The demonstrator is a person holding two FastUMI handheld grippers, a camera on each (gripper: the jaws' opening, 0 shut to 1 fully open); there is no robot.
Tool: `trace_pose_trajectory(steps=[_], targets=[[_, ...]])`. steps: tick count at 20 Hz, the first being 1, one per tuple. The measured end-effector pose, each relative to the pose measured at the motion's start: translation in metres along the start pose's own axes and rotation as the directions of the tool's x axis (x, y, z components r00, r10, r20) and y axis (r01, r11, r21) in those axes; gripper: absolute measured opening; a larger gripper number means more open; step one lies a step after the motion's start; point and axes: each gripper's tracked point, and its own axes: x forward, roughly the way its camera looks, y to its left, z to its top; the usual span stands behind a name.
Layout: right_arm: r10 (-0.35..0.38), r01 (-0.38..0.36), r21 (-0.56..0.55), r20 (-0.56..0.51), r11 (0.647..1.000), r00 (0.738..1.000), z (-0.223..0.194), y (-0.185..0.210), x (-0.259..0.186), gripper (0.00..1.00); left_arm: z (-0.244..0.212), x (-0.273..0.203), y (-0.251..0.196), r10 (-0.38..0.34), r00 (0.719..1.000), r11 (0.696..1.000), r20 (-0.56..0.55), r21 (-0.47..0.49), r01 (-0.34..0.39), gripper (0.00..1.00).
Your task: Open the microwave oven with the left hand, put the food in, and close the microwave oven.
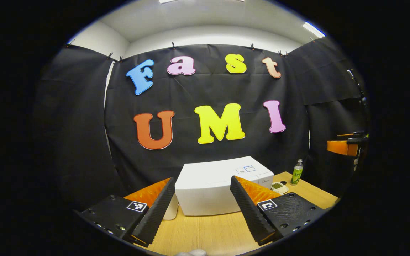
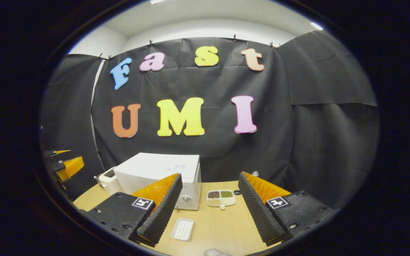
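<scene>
A white microwave (image 1: 208,185) stands on the wooden table (image 1: 208,234) with its door shut. My left gripper (image 1: 202,179) is held above the table in front of it, open and holding nothing. In the right gripper view the microwave (image 2: 162,170) is left of centre, and a white compartment dish of food (image 2: 221,198) lies just to its right. My right gripper (image 2: 209,176) is open and holds nothing, some way short of the dish. The dish (image 1: 278,186) also appears past the microwave's right corner in the left gripper view.
A small white ribbed tray (image 2: 182,229) lies on the table (image 2: 222,227) in front of the microwave. A green bottle (image 1: 297,172) stands at the back right. A white appliance (image 2: 109,181) sits on the microwave's far side. Black cloth walls close in the table.
</scene>
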Motion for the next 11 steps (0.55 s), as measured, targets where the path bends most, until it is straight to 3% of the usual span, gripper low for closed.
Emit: trace_pose_trajectory(steps=[1,4,5,6,9,10,11], targets=[[0.002,-0.002,-0.004,0.002,1.0,1.0,0.0,0.001,-0.001,0.92,0.0,0.0,0.0,0.004,1.0,1.0,-0.002,-0.009,-0.004,0.96],[0.01,-0.01,-0.009,0.005,1.0,1.0,0.003,0.006,-0.003,0.92,0.004,-0.004,-0.001,0.01,1.0,1.0,0.005,-0.029,-0.009,0.96],[0.01,-0.01,-0.012,0.005,1.0,1.0,0.003,0.006,-0.004,1.0,0.007,-0.004,-0.001,0.012,1.0,0.999,0.012,-0.032,-0.012,0.96],[0.011,-0.011,-0.015,0.002,1.0,1.0,0.003,0.006,-0.005,0.92,0.008,-0.004,0.0,0.015,1.0,0.999,0.019,-0.033,-0.014,0.96],[0.011,-0.011,-0.02,-0.001,1.0,1.0,0.002,0.005,-0.007,0.92,0.011,-0.008,0.0,0.017,1.0,0.999,0.022,-0.043,-0.016,0.96],[0.012,-0.012,-0.021,0.001,1.0,1.0,0.003,0.006,-0.008,0.92,0.012,-0.008,-0.001,0.013,1.0,0.999,0.026,-0.047,-0.012,0.89],[0.012,-0.012,-0.024,0.0,1.0,1.0,0.003,0.006,-0.008,0.92,0.014,-0.01,-0.003,0.012,0.999,0.999,0.031,-0.049,-0.01,0.89]])
